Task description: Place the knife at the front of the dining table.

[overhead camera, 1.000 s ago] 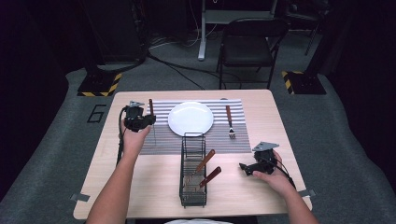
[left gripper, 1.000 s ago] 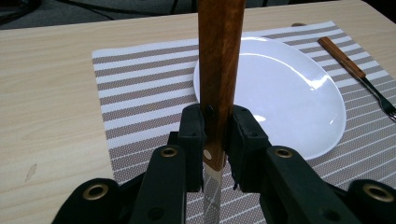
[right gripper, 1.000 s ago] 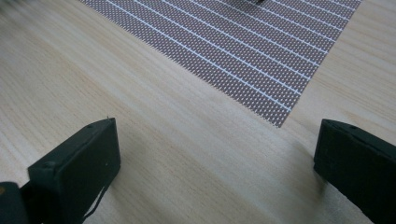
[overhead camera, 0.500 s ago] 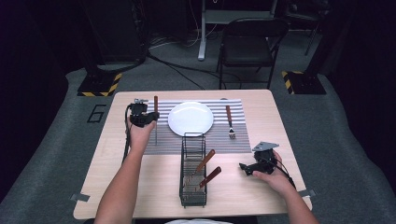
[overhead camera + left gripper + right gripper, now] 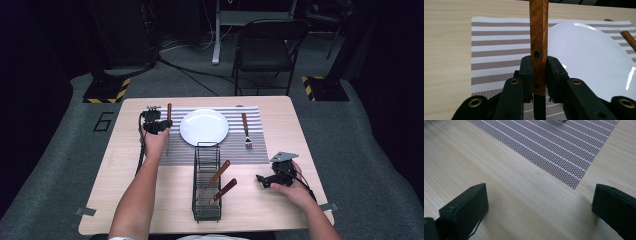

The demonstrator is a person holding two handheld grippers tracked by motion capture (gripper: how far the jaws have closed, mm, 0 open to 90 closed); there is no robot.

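Note:
My left gripper (image 5: 161,125) (image 5: 539,65) is shut on a wooden-handled utensil (image 5: 169,111) (image 5: 539,37), pinching the riveted handle near its lower end. It hovers low over the left strip of the striped placemat (image 5: 235,145) (image 5: 496,42), just left of the white plate (image 5: 204,127) (image 5: 589,52). The utensil's thin metal end points toward me along the mat. A wooden-handled fork (image 5: 246,130) lies right of the plate. My right gripper (image 5: 262,179) (image 5: 539,195) rests open on the bare table near the mat's front right corner (image 5: 574,185), with nothing between its jaws.
A black wire caddy (image 5: 207,182) stands at the table's front middle with two more wooden-handled utensils (image 5: 220,172) leaning in it. The wooden table (image 5: 125,165) ends close to my right hand. A black chair (image 5: 265,50) stands beyond the far edge.
My left gripper has carried the utensil to the right and lower, from off the mat's left edge to beside the plate. The right gripper has stayed put.

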